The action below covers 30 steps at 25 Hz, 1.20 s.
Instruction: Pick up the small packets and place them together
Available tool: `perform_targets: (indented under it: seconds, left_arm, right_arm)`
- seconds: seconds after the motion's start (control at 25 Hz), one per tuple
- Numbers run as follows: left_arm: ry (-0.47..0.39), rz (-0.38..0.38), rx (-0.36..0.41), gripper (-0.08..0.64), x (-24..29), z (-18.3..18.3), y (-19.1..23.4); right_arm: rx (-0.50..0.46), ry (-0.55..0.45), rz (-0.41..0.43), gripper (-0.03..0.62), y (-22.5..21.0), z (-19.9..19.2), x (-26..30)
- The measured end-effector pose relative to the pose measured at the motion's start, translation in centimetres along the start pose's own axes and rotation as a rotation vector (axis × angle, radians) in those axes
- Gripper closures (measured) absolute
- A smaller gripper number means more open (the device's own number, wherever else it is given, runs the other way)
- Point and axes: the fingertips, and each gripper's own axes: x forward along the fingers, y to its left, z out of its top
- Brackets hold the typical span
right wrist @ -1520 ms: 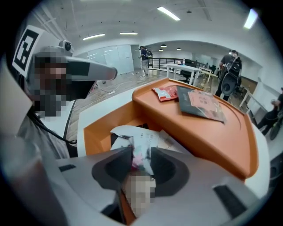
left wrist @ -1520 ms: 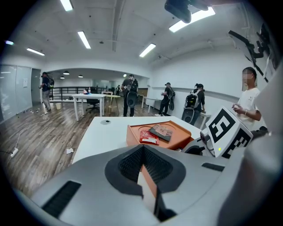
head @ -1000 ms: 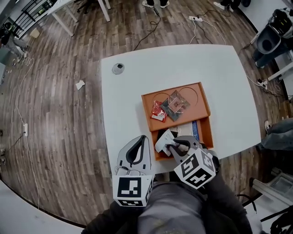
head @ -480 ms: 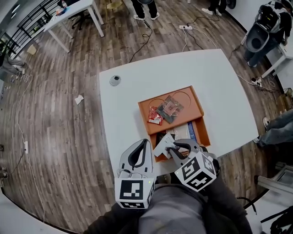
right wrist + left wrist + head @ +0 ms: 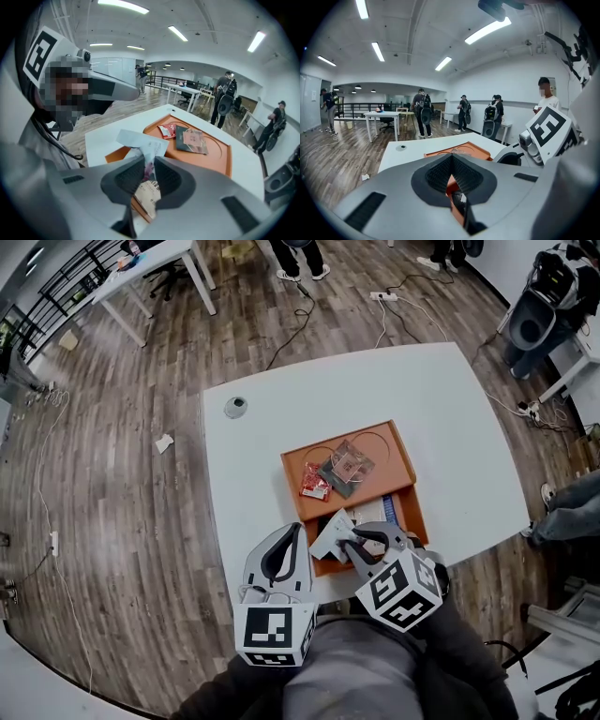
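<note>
Since a second ago the right gripper (image 5: 352, 542) has risen a little, carrying a white packet (image 5: 330, 531) clear of the near compartment (image 5: 418, 517) of the orange tray (image 5: 396, 468). Its fingers (image 5: 125, 177) are clamped on the packet's lower part, and the crumpled white top stands up above them.

On the tray's far, flat section a red packet (image 5: 314, 486), a dark packet (image 5: 335, 476) and a clear packet (image 5: 353, 461) with a pinkish print lie together, the clear one overlapping the dark one. The near compartment holds a blue item (image 5: 400, 509) against its right side.

The left gripper (image 5: 294, 531) hovers over the near edge of the white surface (image 5: 450, 418), just left of the tray, its fingers closed on nothing.

Most of the near compartment is hidden behind the right gripper and the lifted packet. In the right gripper view a tan printed piece (image 5: 149, 193) shows below the fingers; whether it belongs to the held packet cannot be told.
</note>
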Motion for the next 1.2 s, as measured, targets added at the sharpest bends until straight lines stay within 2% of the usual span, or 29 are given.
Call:
perform_targets:
  seconds: [0.4, 0.88, 1.2]
  left_arm:
    - [-0.022, -0.032, 0.006, 0.563, 2.8, 1.6, -2.4]
    - [-0.011, -0.022, -0.017, 0.563, 6.7, 2.6, -2.5]
    - [0.048, 0.016, -0.072, 0.563, 9.5, 2.0, -0.2]
  right_arm:
    - [0.022, -0.025, -0.106, 0.518, -5.6, -0.3, -2.5]
    - [0.013, -0.024, -0.1, 0.518, -9.5, 0.2, -1.6]
    - [0.015, -0.024, -0.091, 0.518, -12.7, 2.1, 0.7]
